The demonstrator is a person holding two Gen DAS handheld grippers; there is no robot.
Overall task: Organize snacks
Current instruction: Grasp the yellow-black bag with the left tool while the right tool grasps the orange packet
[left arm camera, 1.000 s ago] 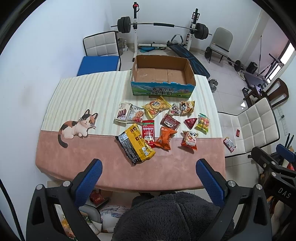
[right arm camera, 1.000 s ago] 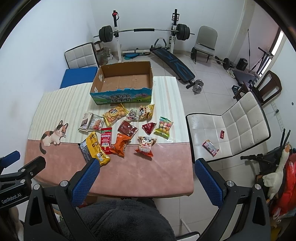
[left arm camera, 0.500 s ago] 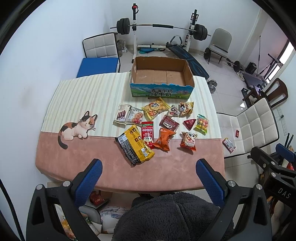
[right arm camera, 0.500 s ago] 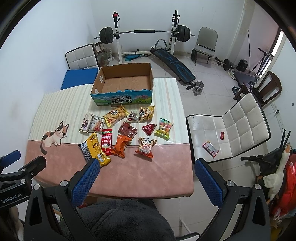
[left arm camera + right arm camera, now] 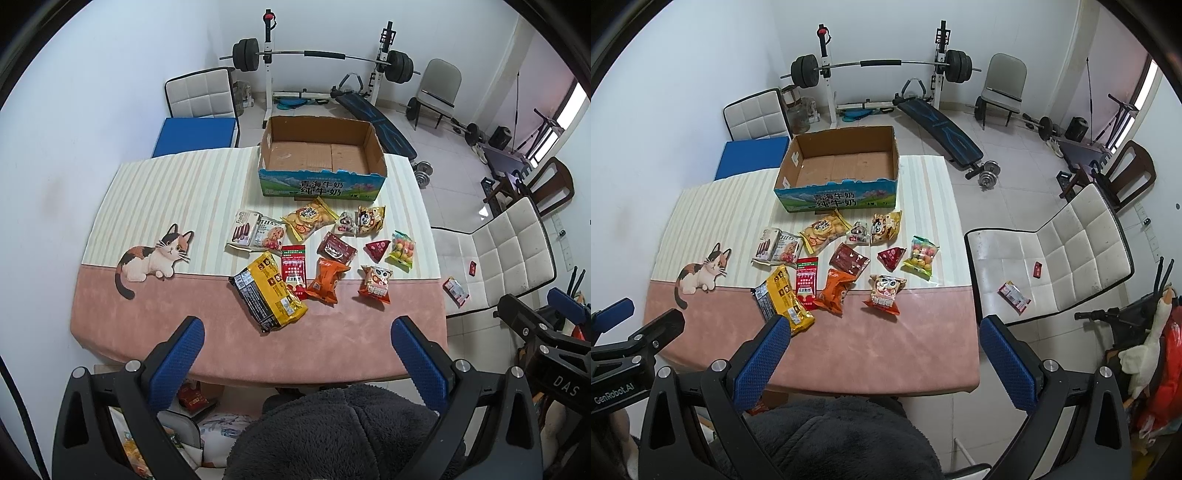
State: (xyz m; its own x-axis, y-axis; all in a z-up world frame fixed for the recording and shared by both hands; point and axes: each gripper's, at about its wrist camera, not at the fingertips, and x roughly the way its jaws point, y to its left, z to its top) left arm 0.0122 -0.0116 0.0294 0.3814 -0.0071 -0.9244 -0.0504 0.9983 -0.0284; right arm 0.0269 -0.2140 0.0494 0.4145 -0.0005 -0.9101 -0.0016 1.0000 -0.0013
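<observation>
One table (image 5: 155, 332) is seen from above, covered by a cloth that is striped cream at the far side and pink at the near side, with one cat figure (image 5: 153, 254) printed on it. One cardboard box (image 5: 321, 160) (open at the top, printed blue and green on its front) is set at the table's far edge, and nothing is seen inside it. In front of the box, twelve snack packets are counted, spread in a loose cluster near the table's middle. The largest is a yellow-and-black bag (image 5: 267, 291), lying nearest the grippers; just beside it are laid a red flat packet (image 5: 293, 267) and an orange bag (image 5: 327, 280). Two further small packets are seen on the seat of the white chair (image 5: 1049, 258) to the right.

The left gripper (image 5: 295, 350) and the right gripper (image 5: 882, 350) are held above the near table edge, each with its two blue pads spread wide and nothing between them.
</observation>
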